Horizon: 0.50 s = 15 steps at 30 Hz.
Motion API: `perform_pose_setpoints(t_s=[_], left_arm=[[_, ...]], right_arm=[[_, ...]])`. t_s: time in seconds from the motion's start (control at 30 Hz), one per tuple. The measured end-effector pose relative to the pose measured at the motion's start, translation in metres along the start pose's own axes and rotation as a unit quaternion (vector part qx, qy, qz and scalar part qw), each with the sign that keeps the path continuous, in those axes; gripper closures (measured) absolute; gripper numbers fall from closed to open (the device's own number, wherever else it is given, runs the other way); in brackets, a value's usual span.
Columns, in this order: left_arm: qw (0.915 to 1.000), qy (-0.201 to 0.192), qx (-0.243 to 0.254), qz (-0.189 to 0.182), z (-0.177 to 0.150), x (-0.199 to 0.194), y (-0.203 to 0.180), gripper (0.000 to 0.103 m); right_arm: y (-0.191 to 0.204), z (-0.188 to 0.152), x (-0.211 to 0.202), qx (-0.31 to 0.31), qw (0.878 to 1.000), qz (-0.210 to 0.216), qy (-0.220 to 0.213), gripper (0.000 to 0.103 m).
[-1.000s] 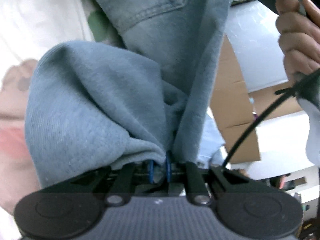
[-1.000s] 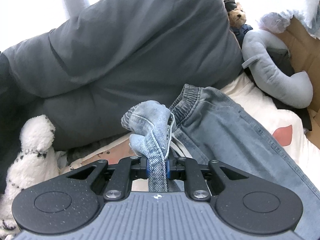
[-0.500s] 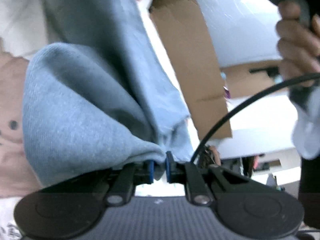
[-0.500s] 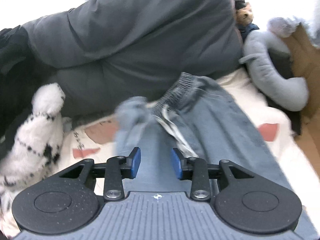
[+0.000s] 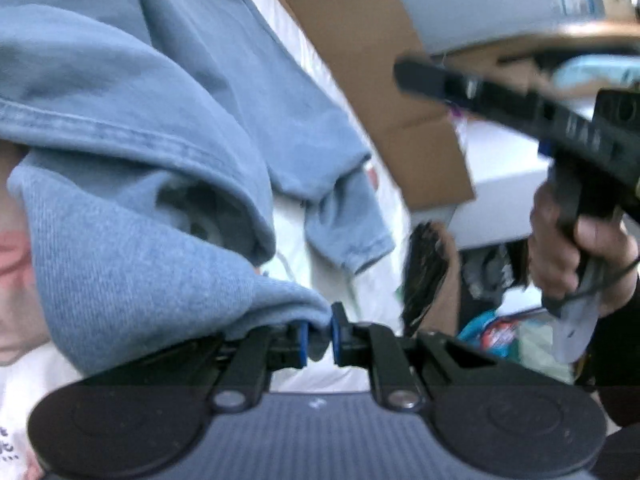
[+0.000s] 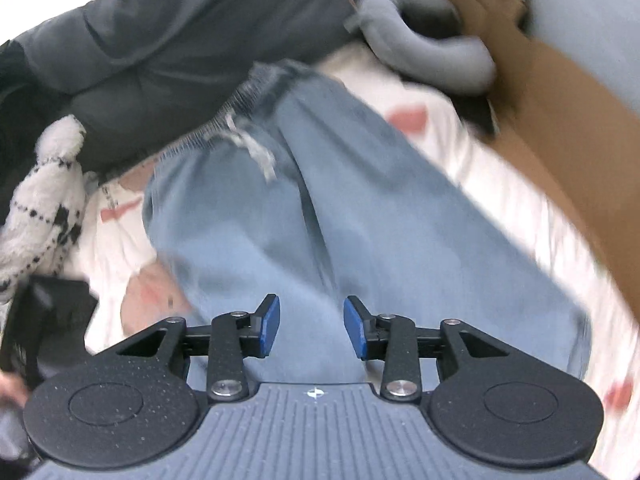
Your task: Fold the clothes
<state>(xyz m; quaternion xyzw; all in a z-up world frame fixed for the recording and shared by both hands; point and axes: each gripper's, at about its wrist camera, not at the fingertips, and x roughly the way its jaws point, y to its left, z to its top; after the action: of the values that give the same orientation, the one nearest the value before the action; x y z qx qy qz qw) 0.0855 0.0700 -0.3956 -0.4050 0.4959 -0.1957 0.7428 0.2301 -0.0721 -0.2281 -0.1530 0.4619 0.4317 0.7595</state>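
Denim trousers (image 6: 304, 216) lay across the bed (image 6: 472, 168) as the left tool (image 5: 318, 334) pinched one hem to fold it over, the right tool (image 6: 311, 330) spread empty above them.

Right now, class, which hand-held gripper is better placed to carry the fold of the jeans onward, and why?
Left. The left hand-held gripper is shut on the jeans, with cloth draped from it. The right hand-held gripper is open above the jeans, holding nothing.
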Motion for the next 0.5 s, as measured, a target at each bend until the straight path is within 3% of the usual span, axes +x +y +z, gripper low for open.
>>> perform_pose_setpoints(t_s=[0.03,0.17,0.27,0.4,0.5], left_arm=[[0.9999,0.009,0.006,0.012,-0.001,-0.001,-0.002,0.091],[0.9977,0.041,0.026,0.048,-0.003,-0.007,-0.013,0.073],[0.9948,0.066,0.046,0.063,-0.008,-0.021,-0.016,0.046],[0.9890,0.098,0.059,0.095,-0.011,-0.045,-0.011,0.045],[0.9888,0.092,0.050,0.106,-0.007,-0.057,-0.011,0.044]], right_arm=[[-0.007,-0.015,-0.001,0.016,1.000,0.001,0.003,0.058],[-0.032,-0.080,0.005,0.092,0.996,0.010,0.013,0.058],[-0.038,-0.123,0.017,0.138,0.990,0.028,0.015,0.058],[-0.037,-0.159,0.038,0.184,0.980,0.070,0.013,0.058],[-0.033,-0.173,0.055,0.208,0.974,0.088,0.023,0.058]])
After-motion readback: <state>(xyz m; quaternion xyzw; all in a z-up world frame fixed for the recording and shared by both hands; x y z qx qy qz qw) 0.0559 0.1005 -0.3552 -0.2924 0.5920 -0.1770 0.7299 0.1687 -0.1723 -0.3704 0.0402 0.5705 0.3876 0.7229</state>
